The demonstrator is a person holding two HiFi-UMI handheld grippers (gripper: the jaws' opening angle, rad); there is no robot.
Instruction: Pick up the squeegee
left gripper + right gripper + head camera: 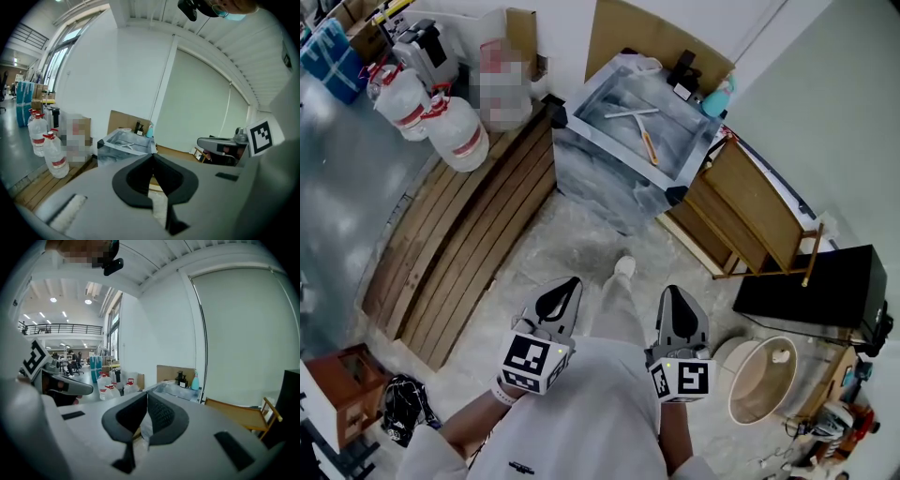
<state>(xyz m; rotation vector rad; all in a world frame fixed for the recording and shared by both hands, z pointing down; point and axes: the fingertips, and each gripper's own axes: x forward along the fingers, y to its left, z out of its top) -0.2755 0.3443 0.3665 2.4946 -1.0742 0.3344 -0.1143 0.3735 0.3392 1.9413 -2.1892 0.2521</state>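
Note:
The squeegee, with a white blade and an orange handle, lies flat on the sunken top of a marble-patterned stand at the far middle of the head view. In the left gripper view the squeegee shows small on that stand, well ahead. My left gripper is held low near the person's body, shut and empty, far short of the stand. My right gripper is beside it, also shut with nothing between its jaws. Left gripper and right gripper both point toward the stand.
Wooden planks lie on the floor at left, with water jugs behind them. A wooden frame leans right of the stand, beside a black box and a round tub. Bottles stand at the stand's back corner.

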